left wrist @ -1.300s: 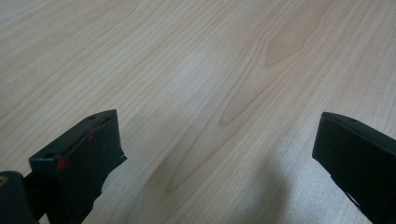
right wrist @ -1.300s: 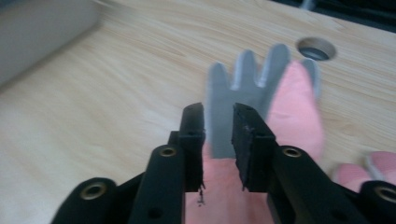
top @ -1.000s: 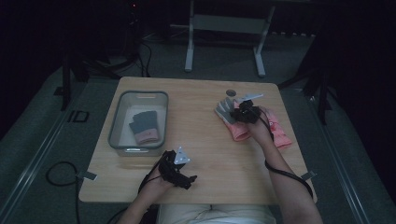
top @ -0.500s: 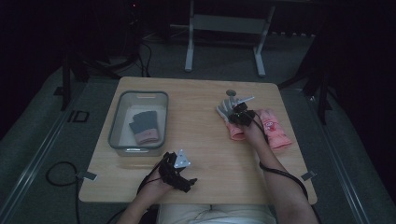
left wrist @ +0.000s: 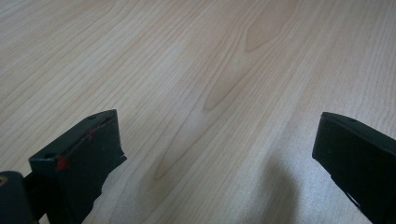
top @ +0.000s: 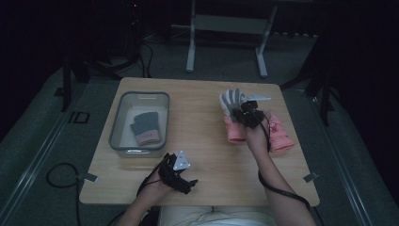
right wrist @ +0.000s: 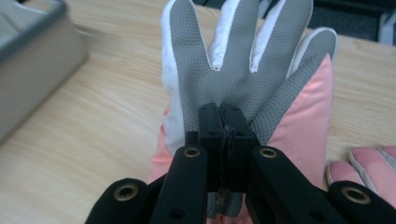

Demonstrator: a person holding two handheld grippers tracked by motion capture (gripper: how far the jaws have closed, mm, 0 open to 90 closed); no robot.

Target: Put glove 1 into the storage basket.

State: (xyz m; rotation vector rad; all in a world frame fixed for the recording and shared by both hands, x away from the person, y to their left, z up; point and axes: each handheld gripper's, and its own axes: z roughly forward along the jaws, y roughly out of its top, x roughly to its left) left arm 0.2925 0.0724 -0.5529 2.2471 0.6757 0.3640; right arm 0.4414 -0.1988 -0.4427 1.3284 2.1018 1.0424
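Observation:
A pink glove with a grey-and-white gripping palm (top: 234, 128) hangs a little above the table's right half. My right gripper (top: 247, 115) is shut on it. In the right gripper view the jaws (right wrist: 223, 116) meet on a pinch of the grey palm fabric, and the glove's fingers (right wrist: 233, 56) stand up beyond them. A second pink glove (top: 278, 134) lies flat just right of my right hand, also seen at the edge (right wrist: 369, 163). My left gripper (top: 181, 181) rests near the front edge, open over bare wood (left wrist: 215, 158).
A clear grey bin (top: 141, 95) stands on the left half of the table, its wall near in the right gripper view (right wrist: 32, 60). A dark glove with a pink cuff (top: 146, 127) lies inside it. Bare wood (top: 197, 141) lies between the bin and the gloves.
My right gripper has shut on the grey-palmed glove and raised it off the table, so its fingers now stand up. The left gripper has stayed where it was.

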